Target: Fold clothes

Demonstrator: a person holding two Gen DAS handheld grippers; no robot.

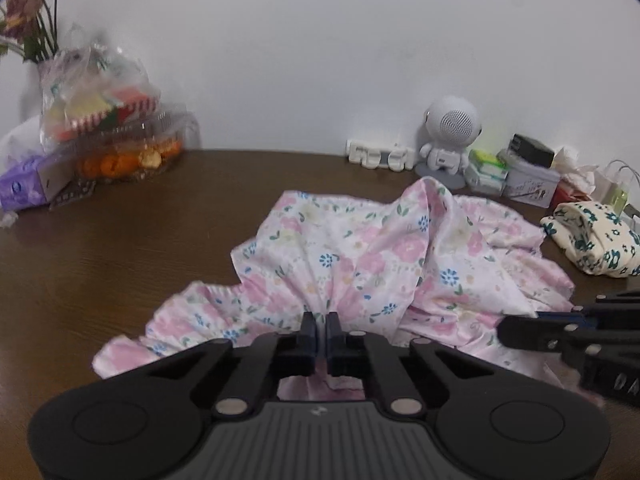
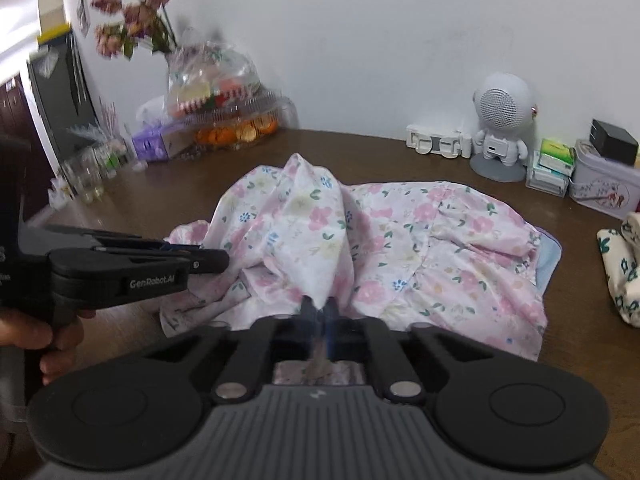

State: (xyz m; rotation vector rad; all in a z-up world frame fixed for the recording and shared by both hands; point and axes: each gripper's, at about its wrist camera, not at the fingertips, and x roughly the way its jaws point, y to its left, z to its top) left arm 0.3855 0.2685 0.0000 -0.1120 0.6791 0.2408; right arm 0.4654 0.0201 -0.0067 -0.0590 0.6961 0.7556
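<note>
The left gripper [image 1: 322, 326] has its jaws pressed together on a pinch of the pink flowered garment [image 1: 360, 256], the cloth puckering into gathers right where the tips bite; the right gripper [image 2: 318, 312] is likewise clamped on a fold of the same garment, a peak of fabric rising just in front of its tips. Each tool shows in the other's view, coming in from the side near the cloth's near edge, so the two grips sit fairly close together on the front of the heap. The garment lies crumpled in the middle of the brown table [image 1: 120, 248], bunched high at the centre with its ruffled hem spilling toward the near side. To do this step well, I judge the two pinches should be drawn apart sideways first, so the cloth between them pulls taut and the edge reads straight before any fold is laid; lifting both evenly would keep one side from dragging. The pinches look small, so a slow pull is safer than a jerk. A folded cream cloth with dark flowers [image 1: 592, 240] lies just beside the garment on the right, with boxes near it, and could be snagged.
</note>
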